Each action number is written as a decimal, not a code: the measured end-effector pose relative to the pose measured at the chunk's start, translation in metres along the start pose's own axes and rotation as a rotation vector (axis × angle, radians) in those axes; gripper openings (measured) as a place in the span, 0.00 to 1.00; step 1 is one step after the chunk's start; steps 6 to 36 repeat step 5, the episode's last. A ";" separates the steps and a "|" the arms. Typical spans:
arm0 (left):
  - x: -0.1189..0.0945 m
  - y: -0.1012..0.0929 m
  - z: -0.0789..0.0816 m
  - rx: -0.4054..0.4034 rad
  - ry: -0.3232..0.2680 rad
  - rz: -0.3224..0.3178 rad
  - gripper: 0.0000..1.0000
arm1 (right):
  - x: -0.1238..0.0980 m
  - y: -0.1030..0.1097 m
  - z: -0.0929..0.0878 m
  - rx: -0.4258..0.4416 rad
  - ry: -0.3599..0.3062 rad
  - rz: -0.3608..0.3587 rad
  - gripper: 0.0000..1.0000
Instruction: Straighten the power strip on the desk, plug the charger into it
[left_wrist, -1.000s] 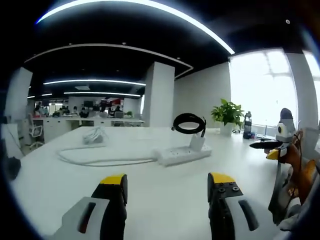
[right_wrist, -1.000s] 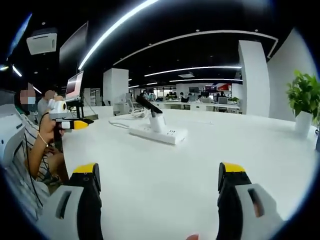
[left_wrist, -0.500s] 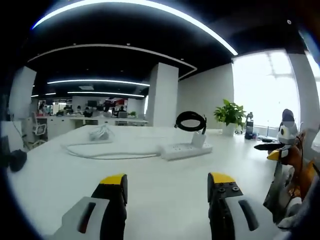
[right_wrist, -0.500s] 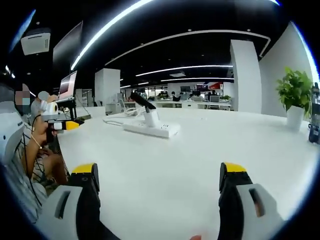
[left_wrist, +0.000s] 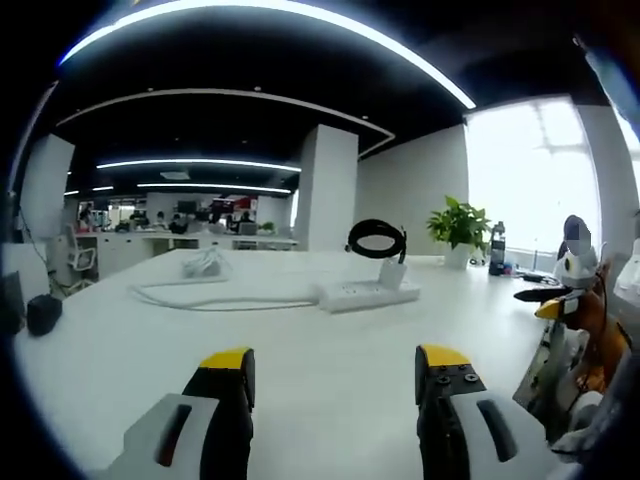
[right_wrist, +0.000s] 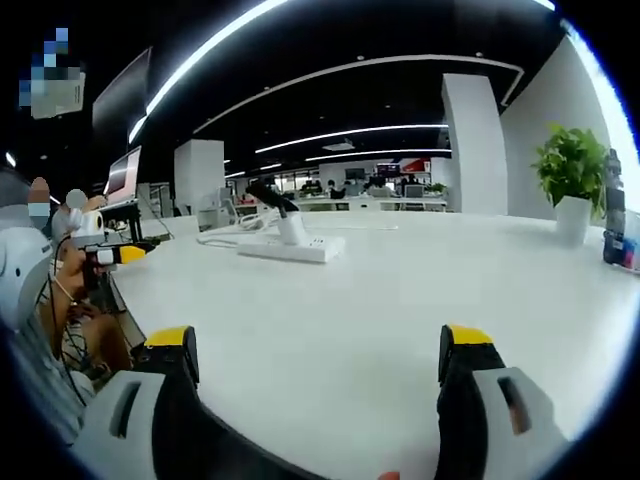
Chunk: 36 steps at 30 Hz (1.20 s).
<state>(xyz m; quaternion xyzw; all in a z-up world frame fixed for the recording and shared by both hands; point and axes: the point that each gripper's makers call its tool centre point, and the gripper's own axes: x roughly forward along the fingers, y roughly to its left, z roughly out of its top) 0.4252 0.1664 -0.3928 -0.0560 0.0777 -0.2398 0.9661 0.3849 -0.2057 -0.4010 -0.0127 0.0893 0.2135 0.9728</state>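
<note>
White desk (left_wrist: 300, 360) under office strip lights carried one power strip (left_wrist: 362, 294), one charger (left_wrist: 392, 275) standing in its far end with its black cable coiled above. You held both grippers, left (left_wrist: 335, 365) and right (right_wrist: 320, 350), well short of the strip, jaws wide apart and empty. Nudging the strip by its white cord (left_wrist: 210, 300) could have skewed it or tipped the charger.
</note>
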 end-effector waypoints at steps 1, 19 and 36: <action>-0.001 0.000 -0.001 0.000 0.001 0.001 0.65 | 0.000 0.000 0.000 0.001 0.001 -0.002 1.00; -0.002 -0.002 -0.002 0.002 0.007 0.003 0.65 | -0.003 -0.001 0.004 0.007 -0.011 -0.007 1.00; -0.002 -0.002 -0.002 0.002 0.007 0.003 0.65 | -0.003 -0.001 0.004 0.007 -0.011 -0.007 1.00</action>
